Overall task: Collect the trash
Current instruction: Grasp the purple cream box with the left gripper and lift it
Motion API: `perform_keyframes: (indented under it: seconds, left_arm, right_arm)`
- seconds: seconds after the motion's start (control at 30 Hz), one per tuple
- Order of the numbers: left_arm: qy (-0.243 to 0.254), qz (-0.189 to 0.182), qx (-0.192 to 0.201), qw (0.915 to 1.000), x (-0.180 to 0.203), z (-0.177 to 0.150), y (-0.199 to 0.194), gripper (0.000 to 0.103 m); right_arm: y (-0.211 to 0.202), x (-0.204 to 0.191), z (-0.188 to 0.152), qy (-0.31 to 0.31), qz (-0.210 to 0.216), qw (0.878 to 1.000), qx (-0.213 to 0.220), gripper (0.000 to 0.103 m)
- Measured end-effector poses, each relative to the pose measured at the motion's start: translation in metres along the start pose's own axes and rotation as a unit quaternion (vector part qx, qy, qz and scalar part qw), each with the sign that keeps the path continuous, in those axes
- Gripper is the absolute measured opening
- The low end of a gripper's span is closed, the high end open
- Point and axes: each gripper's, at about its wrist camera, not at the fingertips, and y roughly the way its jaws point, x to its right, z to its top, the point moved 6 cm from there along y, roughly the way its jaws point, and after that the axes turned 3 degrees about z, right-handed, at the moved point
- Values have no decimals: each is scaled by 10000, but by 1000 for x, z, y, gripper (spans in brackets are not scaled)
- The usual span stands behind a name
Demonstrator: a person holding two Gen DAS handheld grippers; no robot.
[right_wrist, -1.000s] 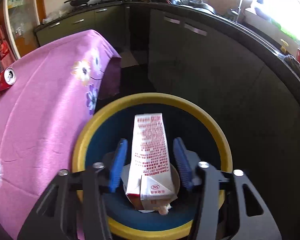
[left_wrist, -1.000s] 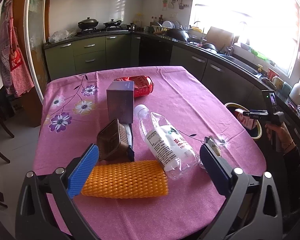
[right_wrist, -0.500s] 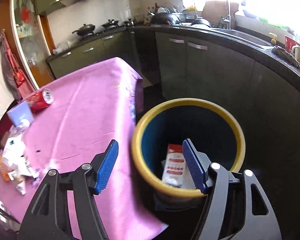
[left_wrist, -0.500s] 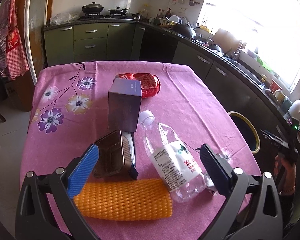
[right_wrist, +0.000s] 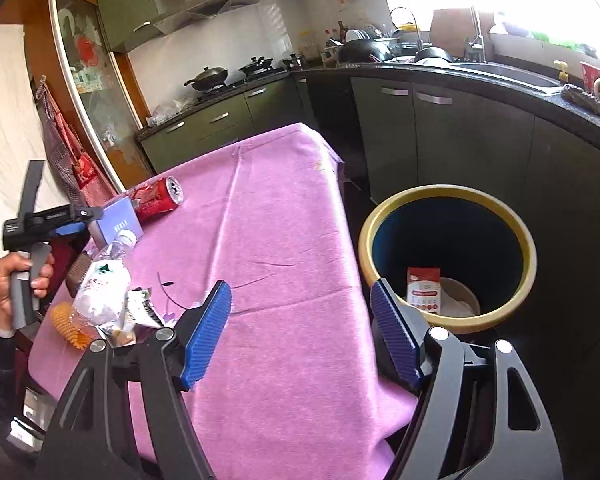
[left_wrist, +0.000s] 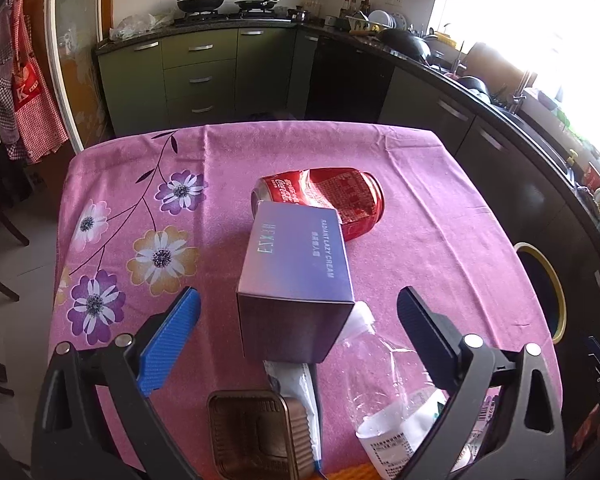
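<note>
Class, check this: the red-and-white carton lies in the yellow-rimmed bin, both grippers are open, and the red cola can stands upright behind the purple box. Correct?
One error: the red cola can lies on its side, as the left wrist view shows. The rest holds: the carton is in the yellow-rimmed bin, and the left gripper and right gripper are open, holding nothing. The can is behind the purple box.

Blown-out daylight from the window [left_wrist: 548, 20] at right, dim cabinets, sharp focus, fisheye-bent edges.

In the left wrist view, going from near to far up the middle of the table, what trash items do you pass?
Brown plastic tray → purple cream box → crushed red cola can.
</note>
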Motion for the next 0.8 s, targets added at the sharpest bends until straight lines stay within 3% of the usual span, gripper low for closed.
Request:
perform_keyframes:
  seconds: [0.13,0.37,0.57,0.8]
  left_arm:
    - [-32,56,-133,9999,-4,1,10,76]
    - [123,180,-222,9995,-2,2,20,72]
    - [162,193,-392,9989,-3,0,31,53]
    - [299,243,-290,9988,0,2,25,51]
  right_arm:
    - [7,-4,1,13,73,10000,-54,72]
    - [14,-6,-2,53,123,9998,-130,72]
    - [12,-1,0,83,112,9998,-127,72]
    - [12,1,0,109,124,9998,-130,72]
